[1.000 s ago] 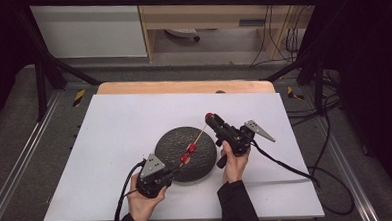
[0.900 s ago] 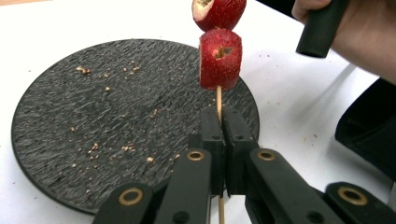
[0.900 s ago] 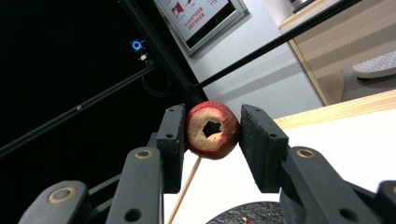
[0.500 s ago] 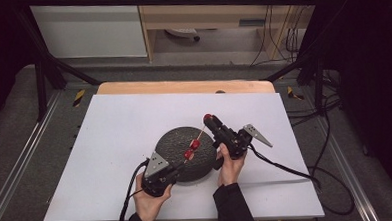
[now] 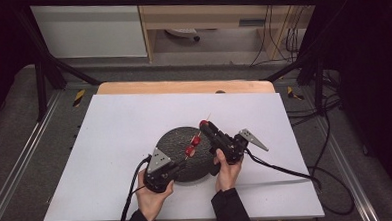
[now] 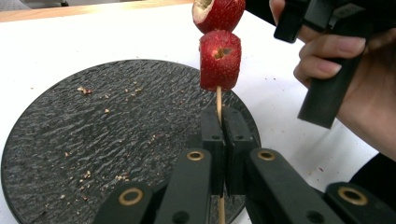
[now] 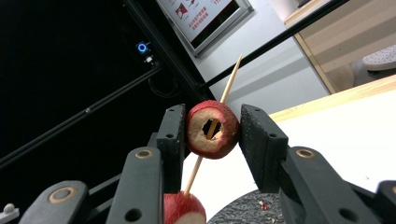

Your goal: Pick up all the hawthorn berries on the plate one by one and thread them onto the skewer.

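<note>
Left gripper (image 5: 179,166), high view: sits at the near rim of the round black textured slate plate (image 5: 175,139), which lies on the white bench (image 5: 110,144) nearer its front edge than its back. It holds the lower end of a thin wooden skewer (image 5: 197,135) slanting up and away over the plate. Two red hollowed fruit pieces (image 5: 192,145) sit midway along the stick. Right gripper (image 5: 205,125) holds a third red piece (image 5: 203,123) near the skewer's far tip.

Left gripper view: jaws clenched tight on the skewer (image 6: 218,100), pads meeting around it. Lower red fruit piece (image 6: 220,59) is threaded just above the jaws, another (image 6: 218,13) directly above it. Crumbs are scattered on the plate (image 6: 93,140). The person's right hand (image 6: 355,88) is off to the side.

Right gripper view: jaws grasp a cored red fruit ring (image 7: 212,129) by its sides; the skewer (image 7: 219,109) passes through its hole, pointed tip beyond it. Another piece (image 7: 183,209) sits lower on the stick.

Judgement: the step in hand is threading the third piece. Next move calls for sliding it down the stick toward the other two, keeping the hole in line with the skewer and the left grip firm, then releasing.
</note>
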`<state>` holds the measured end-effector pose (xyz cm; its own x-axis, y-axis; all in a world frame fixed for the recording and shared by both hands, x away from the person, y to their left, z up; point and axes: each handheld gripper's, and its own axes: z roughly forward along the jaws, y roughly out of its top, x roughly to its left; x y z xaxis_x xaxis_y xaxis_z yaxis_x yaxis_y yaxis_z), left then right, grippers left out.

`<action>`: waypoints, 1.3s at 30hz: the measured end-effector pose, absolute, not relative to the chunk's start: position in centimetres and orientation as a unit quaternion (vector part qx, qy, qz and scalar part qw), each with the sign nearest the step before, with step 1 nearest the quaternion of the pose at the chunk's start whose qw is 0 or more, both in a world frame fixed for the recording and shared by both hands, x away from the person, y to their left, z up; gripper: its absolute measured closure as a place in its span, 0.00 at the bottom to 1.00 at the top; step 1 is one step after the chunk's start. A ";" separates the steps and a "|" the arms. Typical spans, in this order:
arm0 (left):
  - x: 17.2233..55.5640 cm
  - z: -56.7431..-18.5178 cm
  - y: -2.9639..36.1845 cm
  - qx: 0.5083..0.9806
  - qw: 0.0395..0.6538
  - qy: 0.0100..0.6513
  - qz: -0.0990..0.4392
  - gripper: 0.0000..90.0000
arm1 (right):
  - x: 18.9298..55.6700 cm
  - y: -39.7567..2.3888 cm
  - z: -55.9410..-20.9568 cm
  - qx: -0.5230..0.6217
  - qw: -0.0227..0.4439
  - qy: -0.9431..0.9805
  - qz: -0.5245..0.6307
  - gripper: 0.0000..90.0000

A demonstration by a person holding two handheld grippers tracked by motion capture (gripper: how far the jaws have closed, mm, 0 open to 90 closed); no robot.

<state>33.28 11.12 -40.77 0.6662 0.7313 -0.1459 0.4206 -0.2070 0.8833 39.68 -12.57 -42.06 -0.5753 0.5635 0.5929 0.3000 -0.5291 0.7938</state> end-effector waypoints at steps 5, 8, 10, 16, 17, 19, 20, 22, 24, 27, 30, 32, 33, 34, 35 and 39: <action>33.5 -40.7 11.0 0.762 0.503 0.377 0.154 0.98 | 39.3 -12.4 -42.3 0.449 0.086 0.484 0.746 0.69; 33.5 -40.7 11.0 0.763 0.502 0.376 0.154 0.98 | 39.2 -12.4 -42.4 0.448 0.086 0.489 0.744 0.69; 33.5 -40.7 11.1 0.763 0.503 0.376 0.154 0.98 | 39.1 -12.4 -42.4 0.449 0.081 0.490 0.743 0.69; 33.7 -40.8 11.0 0.764 0.501 0.378 0.151 0.98 | 39.1 -12.3 -42.5 0.451 0.074 0.500 0.736 0.69; 33.7 -40.8 11.0 0.764 0.500 0.377 0.151 0.98 | 39.2 -12.4 -42.5 0.450 0.075 0.502 0.735 0.69; 33.7 -40.8 11.1 0.765 0.500 0.376 0.151 0.98 | 39.2 -12.4 -42.5 0.448 0.074 0.507 0.733 0.68; 33.7 -40.8 11.2 0.765 0.500 0.377 0.151 0.98 | 39.2 -12.5 -42.4 0.449 0.073 0.509 0.731 0.67; 33.6 -40.8 11.4 0.765 0.500 0.377 0.151 0.98 | 39.2 -12.6 -42.2 0.449 0.076 0.514 0.727 0.61; 33.6 -40.9 11.6 0.767 0.497 0.377 0.152 0.98 | 39.2 -12.9 -41.9 0.448 0.079 0.520 0.723 0.57; 33.6 -41.1 12.0 0.768 0.495 0.378 0.151 0.98 | 39.3 -13.2 -41.5 0.447 0.087 0.534 0.713 0.49; 33.6 -41.2 12.5 0.769 0.491 0.380 0.151 0.98 | 39.4 -13.6 -41.3 0.445 0.090 0.558 0.695 0.38; 33.6 -41.3 12.8 0.769 0.489 0.382 0.150 0.98 | 39.5 -13.9 -41.1 0.442 0.099 0.575 0.681 0.30; 33.7 -41.3 12.9 0.771 0.487 0.383 0.150 0.98 | 39.6 -14.0 -41.1 0.442 0.100 0.585 0.673 0.26; 33.7 -41.4 13.0 0.771 0.486 0.383 0.150 0.98 | 39.6 -14.1 -41.1 0.442 0.101 0.593 0.665 0.22; 33.7 -41.4 13.1 0.772 0.485 0.384 0.150 0.98 | 39.7 -14.3 -41.1 0.443 0.102 0.602 0.656 0.19; 33.7 -41.5 13.6 0.773 0.481 0.385 0.149 0.98 | 39.8 -15.0 -41.1 0.443 0.106 0.634 0.625 0.10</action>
<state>33.66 13.59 -41.52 0.6595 0.7387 -0.1396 0.4513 -0.2406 0.8593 39.80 -14.97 -41.07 -0.5854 0.6936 0.4197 0.4293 -0.1740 0.8863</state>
